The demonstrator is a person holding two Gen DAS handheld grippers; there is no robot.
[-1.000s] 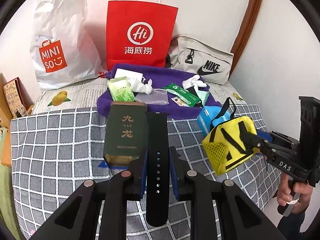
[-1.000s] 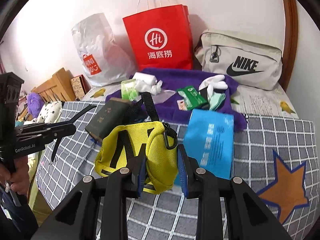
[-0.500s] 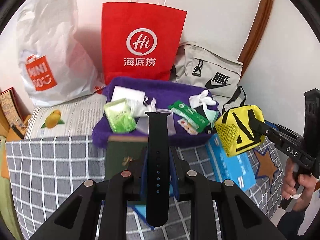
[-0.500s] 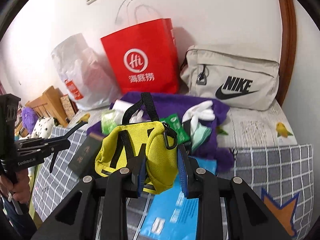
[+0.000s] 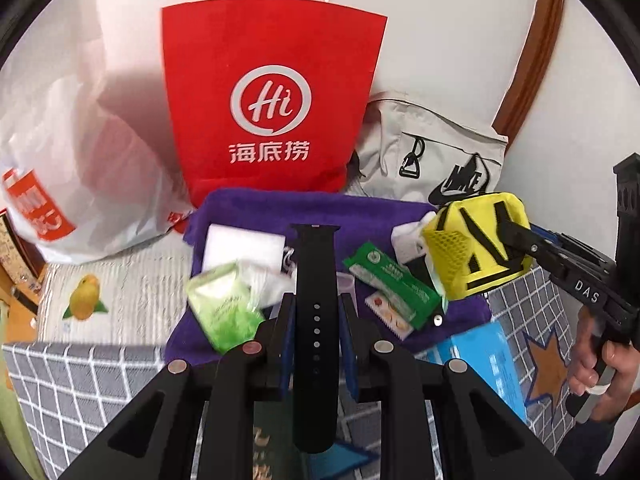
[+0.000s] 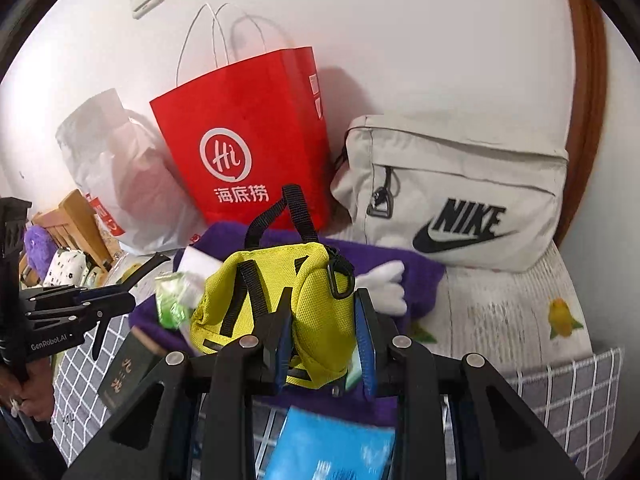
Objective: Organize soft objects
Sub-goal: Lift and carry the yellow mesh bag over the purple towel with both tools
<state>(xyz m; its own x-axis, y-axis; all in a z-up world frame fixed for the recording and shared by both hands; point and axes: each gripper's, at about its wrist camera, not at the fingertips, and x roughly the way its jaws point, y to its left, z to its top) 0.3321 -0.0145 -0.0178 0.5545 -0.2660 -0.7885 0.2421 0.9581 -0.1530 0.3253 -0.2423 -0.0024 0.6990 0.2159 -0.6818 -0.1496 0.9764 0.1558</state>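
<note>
White wall fills the background, with a glossy red paper shopping bag (image 5: 272, 104) and a beige canvas Nike pouch (image 6: 460, 188) propped behind a fuzzy purple towel (image 5: 360, 216) strewn with blurred packets. At lower centre the left tool (image 5: 316, 312) pinches a smooth black perforated rubber watch strap (image 5: 314, 308), its lower end hidden. The right tool (image 6: 322, 328) is clamped on a yellow mesh-fabric pouch with black webbing straps (image 6: 304, 300), above the towel.
</note>
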